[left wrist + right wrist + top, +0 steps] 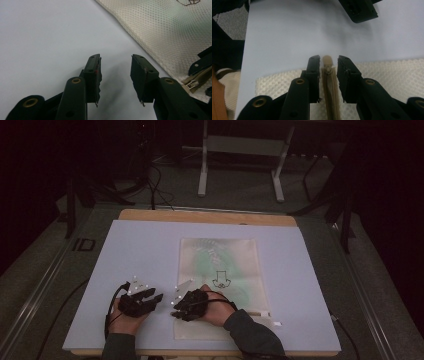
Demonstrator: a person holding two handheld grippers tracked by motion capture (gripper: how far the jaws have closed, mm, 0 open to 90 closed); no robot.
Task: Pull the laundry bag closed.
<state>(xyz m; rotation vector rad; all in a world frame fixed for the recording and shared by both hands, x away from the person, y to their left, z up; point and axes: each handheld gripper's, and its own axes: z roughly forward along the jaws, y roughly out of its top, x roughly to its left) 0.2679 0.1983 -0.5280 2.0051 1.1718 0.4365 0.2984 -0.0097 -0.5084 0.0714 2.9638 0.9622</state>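
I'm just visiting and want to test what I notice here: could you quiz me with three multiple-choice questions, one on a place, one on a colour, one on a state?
1. Where does the mesh bag lie?
A. on the floor
B. on the white board
C. on a shelf

2. What colour is the zipper?
A. red
B. blue
C. beige

3. How do the left tongs stand?
A. open and empty
B. shut on the bag
C. shut on a pen

Answers: 1 B, the bag lies flat on the board. 2 C, the zipper tape between the right tongs is beige. 3 A, only bare board shows between them.
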